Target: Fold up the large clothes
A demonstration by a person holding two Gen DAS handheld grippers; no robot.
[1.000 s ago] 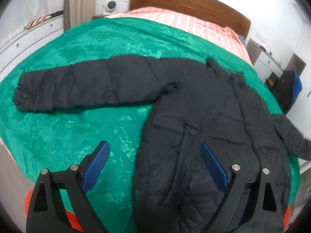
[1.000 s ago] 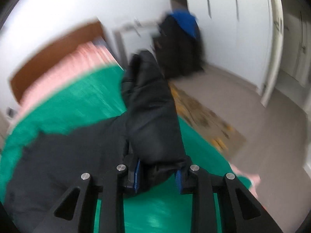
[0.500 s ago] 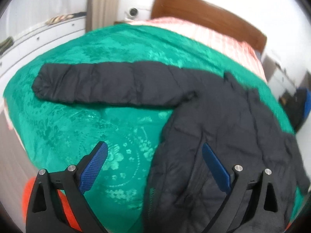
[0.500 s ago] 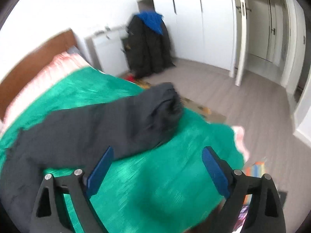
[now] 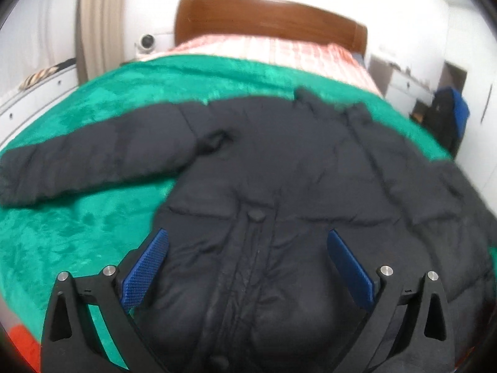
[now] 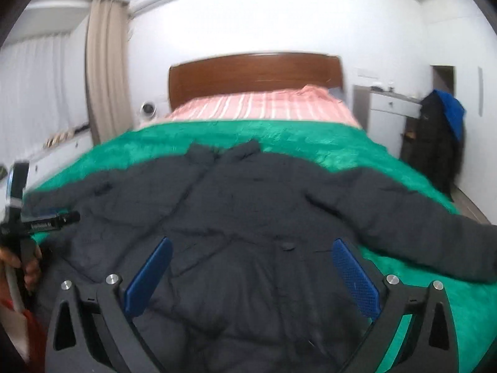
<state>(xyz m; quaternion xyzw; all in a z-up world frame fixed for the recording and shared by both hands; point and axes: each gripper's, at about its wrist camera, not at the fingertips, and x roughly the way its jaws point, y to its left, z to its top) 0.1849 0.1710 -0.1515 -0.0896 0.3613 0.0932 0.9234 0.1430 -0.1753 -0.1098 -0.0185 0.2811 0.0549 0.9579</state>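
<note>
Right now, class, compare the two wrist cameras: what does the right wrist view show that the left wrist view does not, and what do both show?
Only the right wrist view shows the jacket's right sleeve out to its cuff, the other gripper's handle in a hand, and sheer curtains. Only the left wrist view shows the left sleeve whole. Both show the black jacket spread flat on the green blanket, the wooden headboard, and open blue jaws holding nothing.

Right gripper [image 6: 248, 276] jaws have just been opening; sleeve [image 6: 419, 233] released, now flat on the green blanket [image 6: 326, 152]. Right view swung to face the jacket [image 6: 248, 217] front.
</note>
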